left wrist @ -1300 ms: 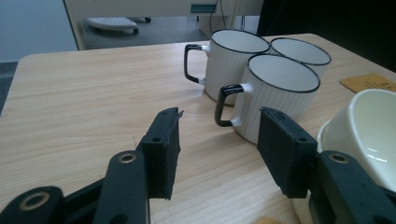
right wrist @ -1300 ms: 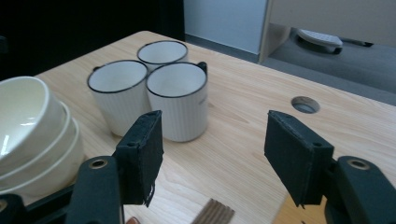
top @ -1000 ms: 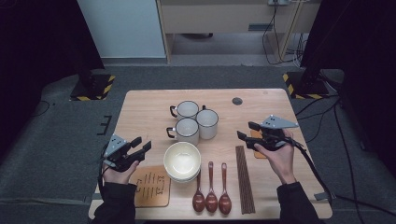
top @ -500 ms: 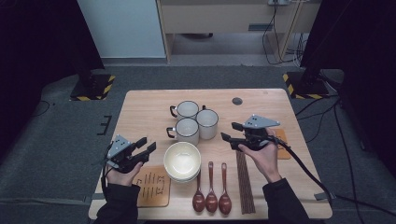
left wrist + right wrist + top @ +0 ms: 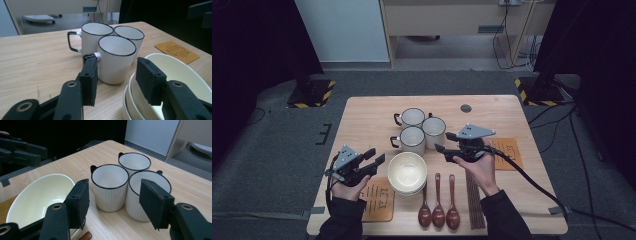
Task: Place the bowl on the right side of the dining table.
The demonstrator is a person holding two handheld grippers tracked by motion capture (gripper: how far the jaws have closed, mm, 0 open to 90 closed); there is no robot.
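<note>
Right tool [image 5: 443, 142] (jaws apart) near mugs [image 5: 423, 131].

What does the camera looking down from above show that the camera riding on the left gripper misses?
From above: three brown spoons, a bundle of chopsticks, the person's two hands, the right gripper, and the mat by the person's left hand.

From the left gripper view: a close look along the left gripper, jaws open and empty, aimed at the nearest mug, whose ribbed wall and black rim are plain, and the stacked edges of the bowls.

Both: three white mugs, the cream bowls, the orange mat at the far side, and the wooden table.
</note>
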